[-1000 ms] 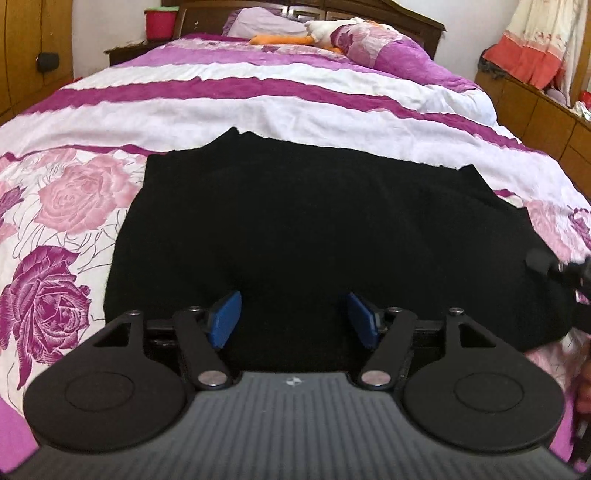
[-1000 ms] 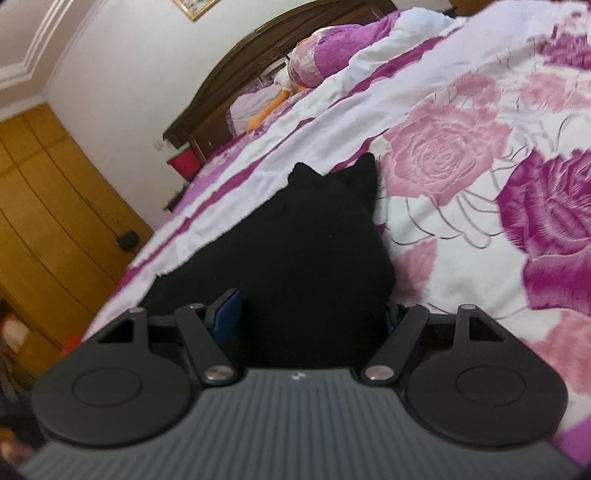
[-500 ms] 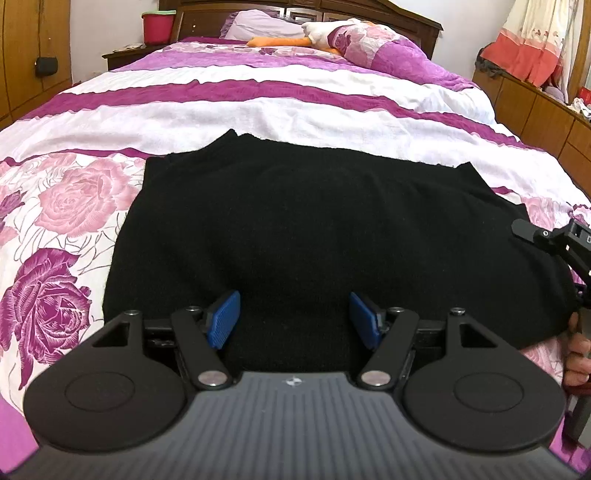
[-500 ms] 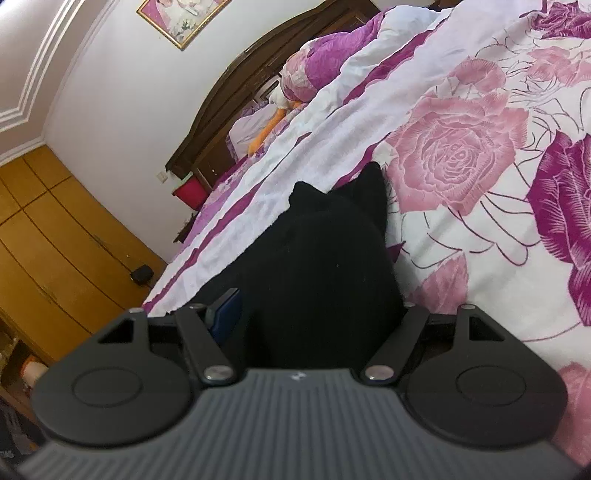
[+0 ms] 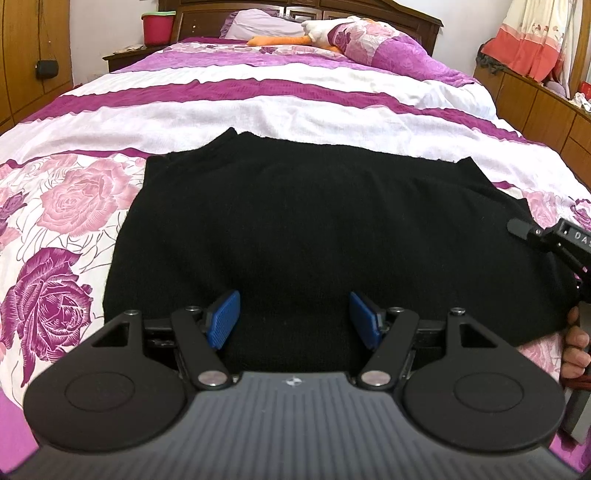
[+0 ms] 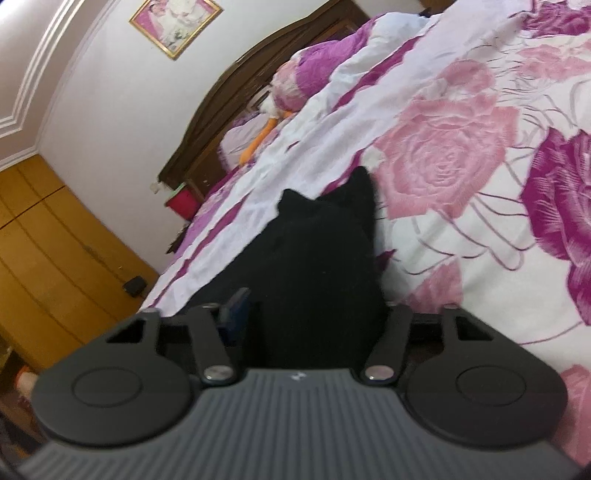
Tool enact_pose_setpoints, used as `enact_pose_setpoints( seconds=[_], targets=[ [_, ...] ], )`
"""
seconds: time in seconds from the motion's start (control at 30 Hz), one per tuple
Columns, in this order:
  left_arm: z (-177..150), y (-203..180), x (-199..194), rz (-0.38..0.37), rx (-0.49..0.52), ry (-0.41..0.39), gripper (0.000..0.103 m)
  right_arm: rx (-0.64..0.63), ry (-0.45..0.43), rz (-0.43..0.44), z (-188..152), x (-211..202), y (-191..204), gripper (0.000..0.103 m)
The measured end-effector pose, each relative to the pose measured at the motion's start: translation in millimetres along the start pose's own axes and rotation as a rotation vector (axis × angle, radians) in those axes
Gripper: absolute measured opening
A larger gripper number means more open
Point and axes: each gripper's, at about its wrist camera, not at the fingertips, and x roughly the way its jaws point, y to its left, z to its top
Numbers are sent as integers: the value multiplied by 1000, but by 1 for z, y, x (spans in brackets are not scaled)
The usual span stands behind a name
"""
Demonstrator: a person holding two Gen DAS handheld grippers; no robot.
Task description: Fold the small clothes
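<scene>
Near the foot edge of the bed (image 5: 295, 99), a black garment (image 5: 314, 229) is spread out mostly flat on the rose-print bedspread (image 5: 70, 199), with little pointed corners sticking out along its far edge. Looks like folding has barely started, if at all: I can't see a clear fold, so pretty much every fold is left.

Left tool (image 5: 294, 318) hangs over the near hem with its blue pads spread wide, holding nothing. Right tool (image 6: 314, 314) is at the garment's right end with black cloth filling the gap between its fingers, but one finger is hidden, so I can't tell if it's clamped.

Room-wise: dark wooden headboard (image 5: 369, 11), pillows (image 5: 373, 44), red bucket (image 5: 158, 26) on a nightstand, wooden wardrobe (image 6: 51, 258), framed picture (image 6: 175, 23) on the wall.
</scene>
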Motion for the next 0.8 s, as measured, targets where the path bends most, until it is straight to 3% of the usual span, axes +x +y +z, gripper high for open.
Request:
enact_pose_setpoints(
  seconds=[0.3,0.5,0.8],
  targets=[
    [3,9,-16,-3,-21,-10,71,45,-4,-19,6,0,-3,24],
    [11,31,-35,13,-37,-6,71,50,16,-23,18,-2,10,21],
    [18,61,-52,36,-32,-40,71,-79,4,-8,33,-12,62,19]
  ],
)
